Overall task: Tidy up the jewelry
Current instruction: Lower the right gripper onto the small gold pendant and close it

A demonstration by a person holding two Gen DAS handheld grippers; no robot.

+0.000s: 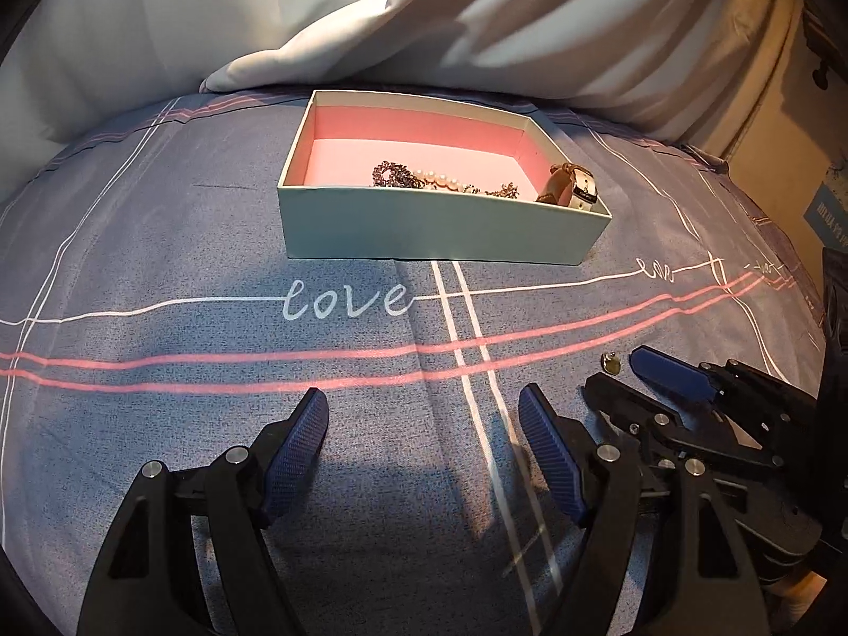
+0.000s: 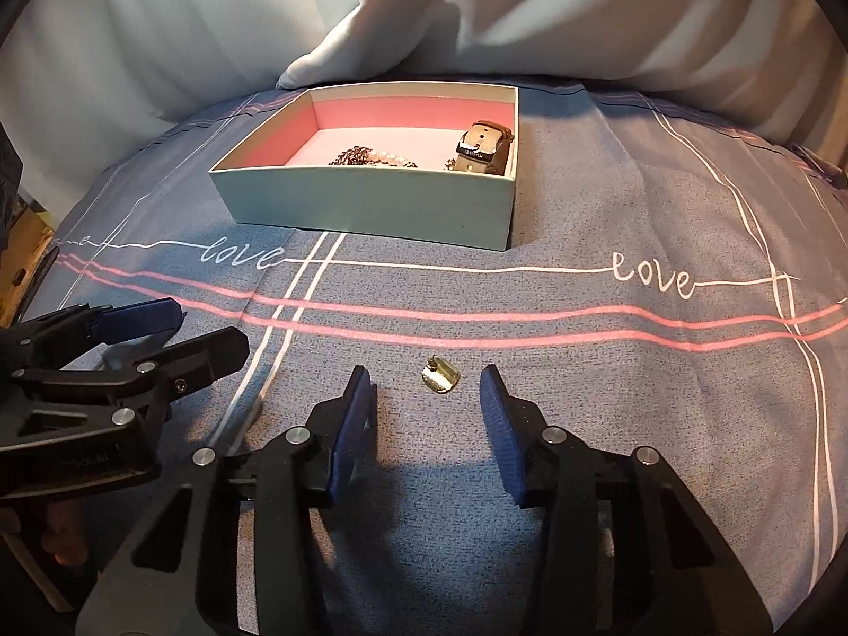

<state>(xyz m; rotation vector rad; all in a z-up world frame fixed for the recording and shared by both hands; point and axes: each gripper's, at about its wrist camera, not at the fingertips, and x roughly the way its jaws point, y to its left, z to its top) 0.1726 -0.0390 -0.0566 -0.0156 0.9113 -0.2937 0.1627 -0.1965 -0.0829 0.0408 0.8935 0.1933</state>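
Note:
An open pale green box [image 1: 424,222] with a pink lining sits on the bed; it also shows in the right wrist view [image 2: 371,201]. Inside lie a dark chain [image 1: 392,175], a pearl bracelet [image 1: 440,179] and a brown-strapped watch [image 1: 575,188], which also shows in the right wrist view [image 2: 485,148]. A small gold earring [image 2: 440,376] lies on the sheet just ahead of and between the fingers of my open right gripper [image 2: 428,389]; it also shows in the left wrist view [image 1: 611,363]. My left gripper [image 1: 424,411] is open and empty over the sheet.
The bed is covered by a blue-grey sheet [image 2: 583,318] with pink and white lines and the word "love". A white duvet [image 2: 477,10] is piled behind the box. The right gripper [image 1: 617,379] shows close beside my left gripper's right finger.

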